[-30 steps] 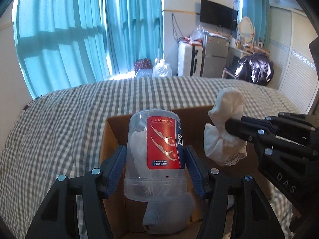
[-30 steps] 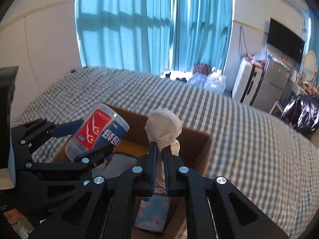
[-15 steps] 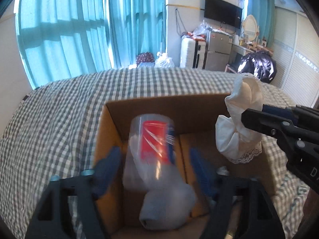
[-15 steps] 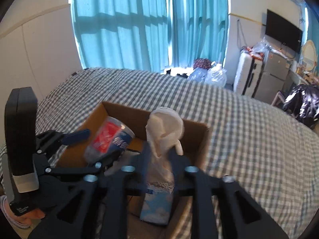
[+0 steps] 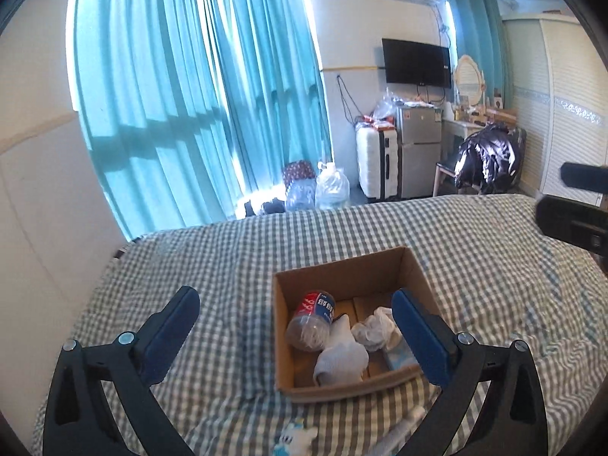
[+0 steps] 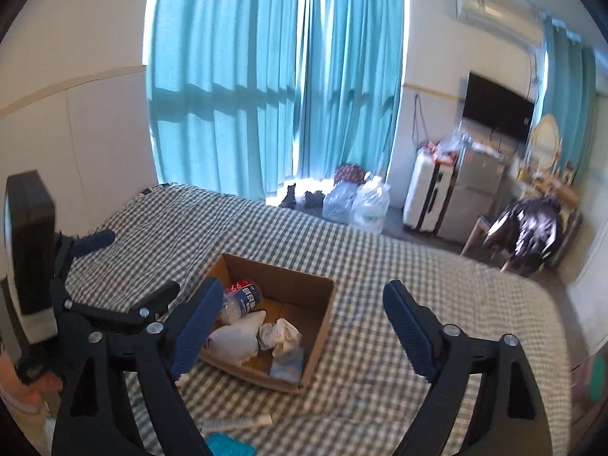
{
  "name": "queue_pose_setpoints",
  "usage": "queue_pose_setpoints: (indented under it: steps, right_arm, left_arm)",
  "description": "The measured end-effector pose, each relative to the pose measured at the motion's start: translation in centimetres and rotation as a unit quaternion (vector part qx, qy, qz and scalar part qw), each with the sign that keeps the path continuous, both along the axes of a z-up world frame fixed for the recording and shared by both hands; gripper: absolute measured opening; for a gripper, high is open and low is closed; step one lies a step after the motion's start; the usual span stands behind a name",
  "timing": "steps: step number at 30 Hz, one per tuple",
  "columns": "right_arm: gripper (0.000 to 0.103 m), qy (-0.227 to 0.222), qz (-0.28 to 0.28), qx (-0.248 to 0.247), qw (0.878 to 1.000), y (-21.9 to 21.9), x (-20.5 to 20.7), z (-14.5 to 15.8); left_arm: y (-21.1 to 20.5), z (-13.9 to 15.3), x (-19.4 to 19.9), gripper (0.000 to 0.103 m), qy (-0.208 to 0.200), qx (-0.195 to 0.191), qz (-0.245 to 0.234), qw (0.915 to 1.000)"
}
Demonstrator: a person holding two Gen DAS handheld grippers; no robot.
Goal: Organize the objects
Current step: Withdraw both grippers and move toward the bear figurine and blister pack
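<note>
Tube [image 6: 237, 423] lies crosswise on the bed just below my right gripper [image 6: 300, 332], nearer it than the left gripper [image 5: 296, 338]. Both my grippers are spread wide, holding nothing.

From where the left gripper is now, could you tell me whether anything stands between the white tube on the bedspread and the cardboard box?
Nothing visible does. The white tube lies on the checked bedspread just outside the cardboard box, whose top is open; only its near wall separates them.
</note>
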State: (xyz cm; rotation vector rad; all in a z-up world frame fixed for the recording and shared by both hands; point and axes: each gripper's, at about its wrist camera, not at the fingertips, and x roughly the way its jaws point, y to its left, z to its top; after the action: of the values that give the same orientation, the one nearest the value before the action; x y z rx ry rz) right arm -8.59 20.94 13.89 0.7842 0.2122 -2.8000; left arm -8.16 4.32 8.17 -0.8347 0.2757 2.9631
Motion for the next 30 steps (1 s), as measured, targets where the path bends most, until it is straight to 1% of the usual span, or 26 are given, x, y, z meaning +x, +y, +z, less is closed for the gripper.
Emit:
queue_pose_setpoints:
  steps: [3, 7, 10, 15, 18, 21, 23, 25, 26, 28, 29, 30]
  right_arm:
    - [0.094, 0.017, -0.001, 0.012, 1.000, -0.7, 3.9, 1.7]
    - [0.103, 0.036, -0.009, 0.010, 0.999, -1.2, 8.5, 2.3]
    - [0.103, 0.034, -0.008, 0.002, 0.999, -2.0, 10.5, 1.5]
    - [0.103, 0.020, -0.013, -0.006, 1.000, -2.9, 12.8, -1.8]
    - [0.103, 0.015, -0.020, -0.008, 1.000, -2.7, 13.5, -4.2]
    - [0.103, 0.001, -0.030, -0.017, 0.999, -2.7, 13.2, -6.5]
    - [0.103, -0.010, -0.038, -0.019, 0.999, -2.7, 12.7, -8.2]
    - [0.103, -0.022, -0.043, -0.016, 0.999, -3.0, 12.2, -10.3]
    - [0.103, -0.031, -0.042, -0.011, 0.999, -3.3, 11.9, -11.5]
    - [0.103, -0.061, -0.038, 0.011, 0.997, -4.0, 10.6, -14.3]
    - [0.103, -0.086, -0.039, 0.026, 0.995, -4.4, 9.7, -16.1]
    - [0.103, -0.100, -0.042, 0.030, 0.994, -4.5, 9.2, -17.3]
  left_arm:
    - [-0.5, 1.1, 2.9, 0.103, 0.007, 0.003, -0.011, 0.9999]
    - [-1.5, 1.7, 6.5, 0.103, 0.017, 0.022, -0.009, 0.9996]
    - [-2.2, 1.5, 8.6, 0.103, 0.027, 0.025, 0.004, 0.9993]
    - [-3.3, 0.1, 11.2, 0.103, 0.032, 0.024, 0.037, 0.9985]
    - [-3.9, -1.8, 12.2, 0.103, 0.027, 0.025, 0.058, 0.9976]
    - [-5.1, -4.2, 12.7, 0.103, 0.015, 0.047, 0.086, 0.9951]
    - [-5.8, -6.4, 12.8, 0.103, 0.003, 0.056, 0.098, 0.9936]
    - [-6.4, -8.8, 12.6, 0.103, -0.007, 0.052, 0.118, 0.9916]
    - [-6.4, -9.7, 12.5, 0.103, -0.011, 0.049, 0.120, 0.9915]
    - [-6.7, -12.0, 11.9, 0.103, -0.030, 0.036, 0.123, 0.9913]
    - [-6.9, -13.2, 11.4, 0.103, -0.045, 0.027, 0.130, 0.9902]
    - [-7.2, -14.2, 11.0, 0.103, -0.056, 0.020, 0.137, 0.9888]
